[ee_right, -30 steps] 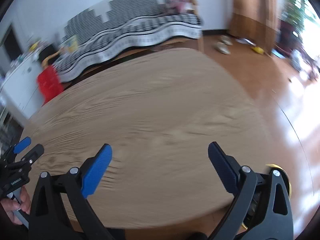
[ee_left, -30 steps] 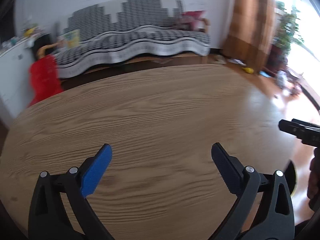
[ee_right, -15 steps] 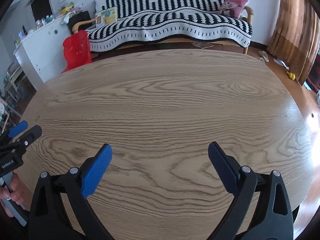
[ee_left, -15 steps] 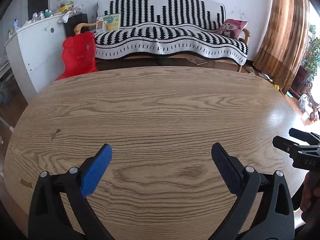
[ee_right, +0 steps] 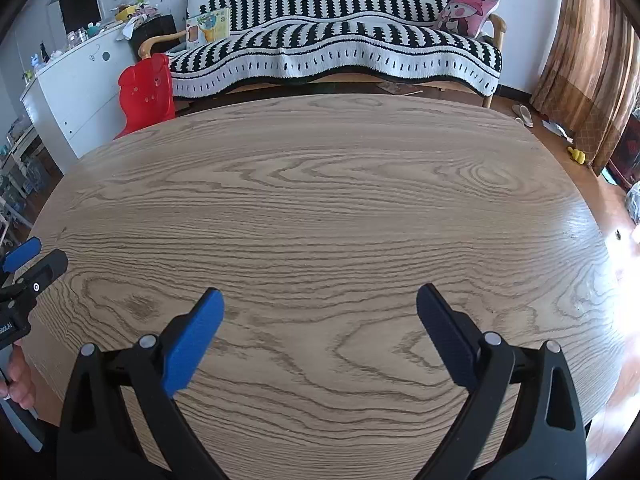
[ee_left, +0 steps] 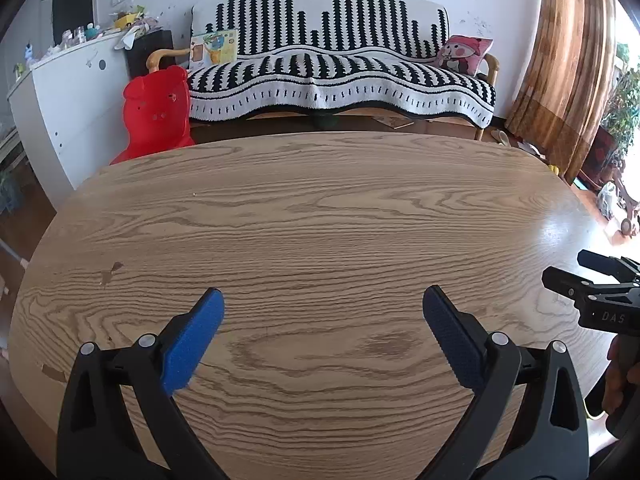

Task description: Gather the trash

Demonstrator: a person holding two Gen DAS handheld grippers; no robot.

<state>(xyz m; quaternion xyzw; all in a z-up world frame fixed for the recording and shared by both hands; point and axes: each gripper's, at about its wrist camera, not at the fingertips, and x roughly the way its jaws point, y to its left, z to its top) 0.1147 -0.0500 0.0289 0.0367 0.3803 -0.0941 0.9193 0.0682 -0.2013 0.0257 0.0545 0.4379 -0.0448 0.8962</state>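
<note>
Left hand-held gripper [ee_left: 323, 312] jaws spread wide, nothing between; right hand-held gripper [ee_right: 319, 310] likewise, level alongside.

Both views are bright and sharp, lit by daylight from the right. Glare whitens the right end of the wooden table [ee_left: 560, 232] and the overexposed floor [ee_right: 628, 248] beyond. Fisheye distortion bows the table edge; dark vignetting fills the corners. No motion blur.

one table [ee_left: 320, 208], two grippers, left [ee_left: 323, 312] and right [ee_right: 320, 310], each with two blue pads [ee_left: 192, 346]. one sofa [ee_left: 340, 68], one red chair [ee_left: 156, 114], one pink cushion [ee_left: 464, 54], one white cabinet [ee_left: 68, 96].
</note>
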